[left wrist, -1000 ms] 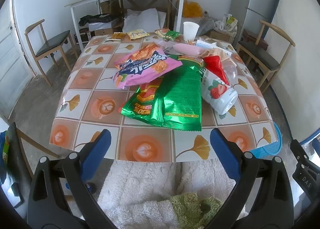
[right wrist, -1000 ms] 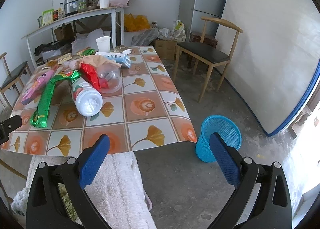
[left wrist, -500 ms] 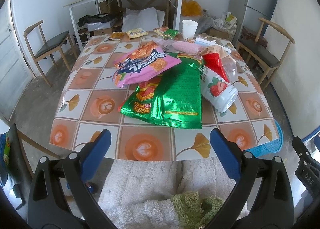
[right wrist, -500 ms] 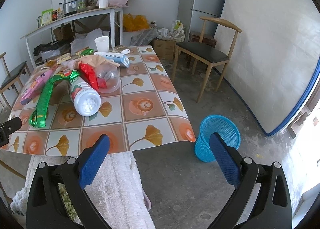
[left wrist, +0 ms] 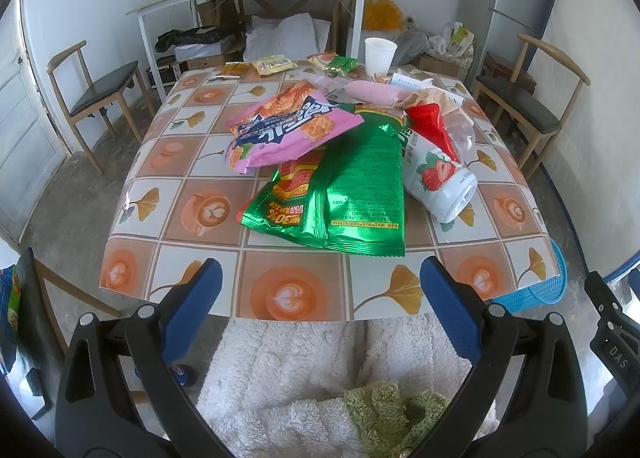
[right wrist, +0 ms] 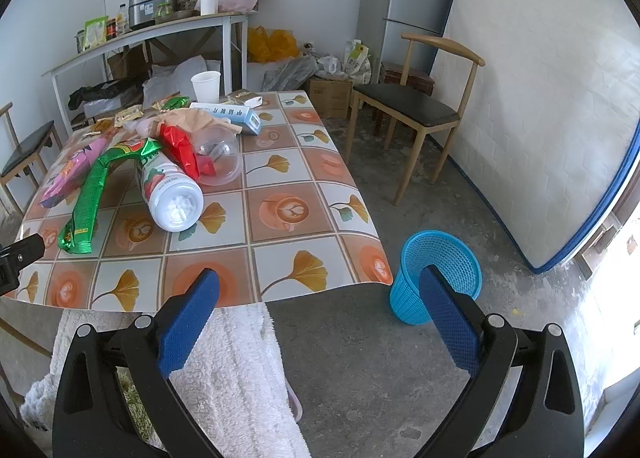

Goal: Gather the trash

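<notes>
- Trash sits heaped mid-counter [left wrist: 192,270]: green bag [left wrist: 360,194], pink bag [left wrist: 288,130], strawberry bottle [left wrist: 440,182].
- Left tool [left wrist: 320,294] and right tool [right wrist: 320,304] both gape wide, empty, short of the pile.
- Risk: tugging the green bag could roll the bottle off the edge, missing the blue basket [right wrist: 438,278].

Green and pink snack bags [left wrist: 352,186], leaf-patterned orange tablecloth [left wrist: 280,294], blue basket [right wrist: 436,274]

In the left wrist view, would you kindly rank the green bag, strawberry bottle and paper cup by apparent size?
1. green bag
2. strawberry bottle
3. paper cup, though it stands farthest away, so its true size is unsure.
</notes>
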Demonstrator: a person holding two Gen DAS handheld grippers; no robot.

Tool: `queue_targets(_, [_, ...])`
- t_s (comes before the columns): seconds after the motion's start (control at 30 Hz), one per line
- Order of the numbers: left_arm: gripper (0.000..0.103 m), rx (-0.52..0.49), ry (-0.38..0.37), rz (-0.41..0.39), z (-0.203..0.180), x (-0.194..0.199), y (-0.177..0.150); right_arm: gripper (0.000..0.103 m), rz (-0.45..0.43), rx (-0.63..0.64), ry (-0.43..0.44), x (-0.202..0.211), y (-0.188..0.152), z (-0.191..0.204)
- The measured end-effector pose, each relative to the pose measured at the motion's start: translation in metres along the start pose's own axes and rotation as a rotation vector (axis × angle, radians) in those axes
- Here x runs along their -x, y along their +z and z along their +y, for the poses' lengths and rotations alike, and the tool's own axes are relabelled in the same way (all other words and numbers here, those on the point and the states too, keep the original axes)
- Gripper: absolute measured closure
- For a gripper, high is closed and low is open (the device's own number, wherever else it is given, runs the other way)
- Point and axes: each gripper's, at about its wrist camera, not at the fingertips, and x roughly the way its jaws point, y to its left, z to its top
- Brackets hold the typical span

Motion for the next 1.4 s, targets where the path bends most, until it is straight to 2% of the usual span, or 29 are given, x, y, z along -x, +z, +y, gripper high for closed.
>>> queue_targets(0.97, [0.007, 0.004, -0.002, -0.001, 0.013, -0.005, -0.001, 0.006, 0.001, -0.004, 0.016, -0.002, 0.0, 0.007])
queue_targets(1.07, [0.007, 0.001, -0.03, -0.035, 0.028, -0.006, 0.002, 0.006, -0.019, -0.012, 0.044, -0.003, 0.005, 0.013])
queue_targets(1.2, [0.007, -0.008, -0.052, -0.115, 0.043, -0.005, 0.009, 0.006, -0.093, 0.003, 0.088, 0.0, 0.019, 0.026])
queue_targets(1.3, [0.007, -0.007, -0.097, -0.191, 0.059, -0.003, 0.013, 0.006, -0.146, 0.025, 0.14, 0.0, 0.031, 0.04])
queue_targets(1.4, [0.007, 0.003, -0.141, -0.239, 0.068, -0.005, 0.018, 0.006, -0.156, 0.041, 0.218, -0.007, 0.038, 0.056])
